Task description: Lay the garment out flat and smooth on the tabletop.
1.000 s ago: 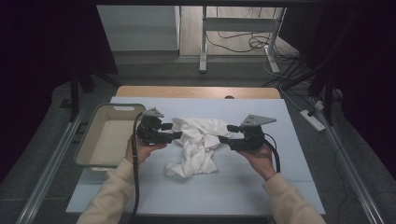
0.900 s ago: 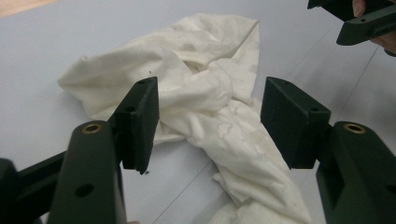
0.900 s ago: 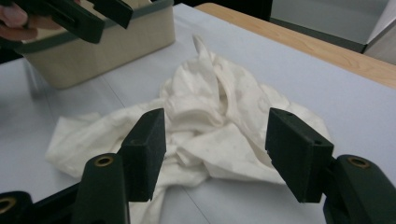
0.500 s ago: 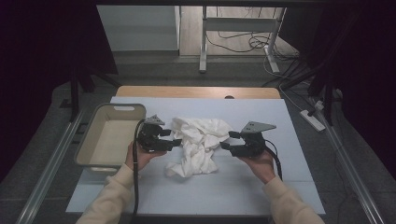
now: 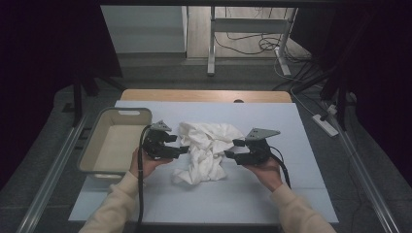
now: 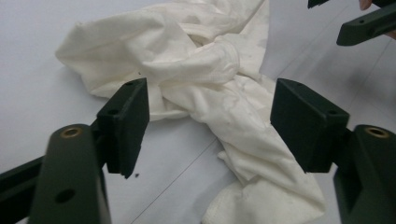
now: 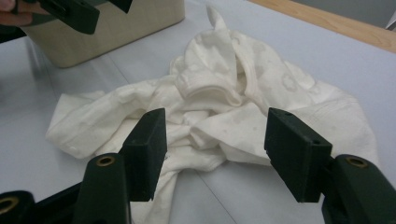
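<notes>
Lying crumpled between your two tongs, the white cloth (image 5: 206, 149) sits on the pale worktop (image 5: 272, 194), bunched and twisted into a loose heap. Your left tongs (image 5: 183, 150) stand just beside the cloth's near-left edge, pointing toward it; their jaws have just been opening and now stand wide apart, with a fold of the cloth (image 6: 210, 84) lying ahead of them but nothing pressed between the pads. Your right tongs (image 5: 228, 154) face the left ones from the other side of the heap, also just beside it, jaws parted and holding nothing; the cloth (image 7: 219, 116) lies just beyond their tips, not gripped. Behind your left tongs, on the side away from the cloth, a beige tub (image 5: 99, 145) rests at the worktop's edge. In the right gripper view that tub (image 7: 116, 28) shows beyond the cloth, near your other tongs (image 7: 74, 11).
</notes>
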### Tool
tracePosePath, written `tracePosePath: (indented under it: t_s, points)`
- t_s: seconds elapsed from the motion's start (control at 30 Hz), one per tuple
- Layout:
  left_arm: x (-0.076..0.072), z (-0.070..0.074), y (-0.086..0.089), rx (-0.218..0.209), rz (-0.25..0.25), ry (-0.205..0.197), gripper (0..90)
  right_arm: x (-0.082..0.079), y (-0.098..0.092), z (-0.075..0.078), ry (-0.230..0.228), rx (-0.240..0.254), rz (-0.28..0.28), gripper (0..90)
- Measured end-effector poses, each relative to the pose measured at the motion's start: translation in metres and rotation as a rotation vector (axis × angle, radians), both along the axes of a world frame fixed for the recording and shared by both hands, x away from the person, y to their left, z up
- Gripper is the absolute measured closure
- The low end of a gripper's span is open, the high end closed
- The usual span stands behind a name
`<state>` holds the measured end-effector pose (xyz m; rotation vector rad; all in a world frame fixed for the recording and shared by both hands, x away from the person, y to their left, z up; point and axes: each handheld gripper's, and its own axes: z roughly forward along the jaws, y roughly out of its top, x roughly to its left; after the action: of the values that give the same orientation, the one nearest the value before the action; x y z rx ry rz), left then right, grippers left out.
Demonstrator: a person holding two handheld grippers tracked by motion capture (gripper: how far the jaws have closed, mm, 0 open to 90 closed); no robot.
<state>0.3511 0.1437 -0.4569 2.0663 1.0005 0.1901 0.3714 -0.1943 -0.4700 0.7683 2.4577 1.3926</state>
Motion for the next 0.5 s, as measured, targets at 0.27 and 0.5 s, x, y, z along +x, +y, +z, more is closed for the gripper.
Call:
tracePosePath:
  t_s: [0.27,0.5]
  points:
    - [-0.001,0.001,0.000,0.000,-0.001,-0.001,27.6,0.003,0.014,-0.013,0.020,-0.036,0.011,40.9]
    - [0.000,0.001,0.000,-0.001,-0.006,0.001,27.6,0.007,0.022,-0.018,0.017,-0.070,0.012,41.3]
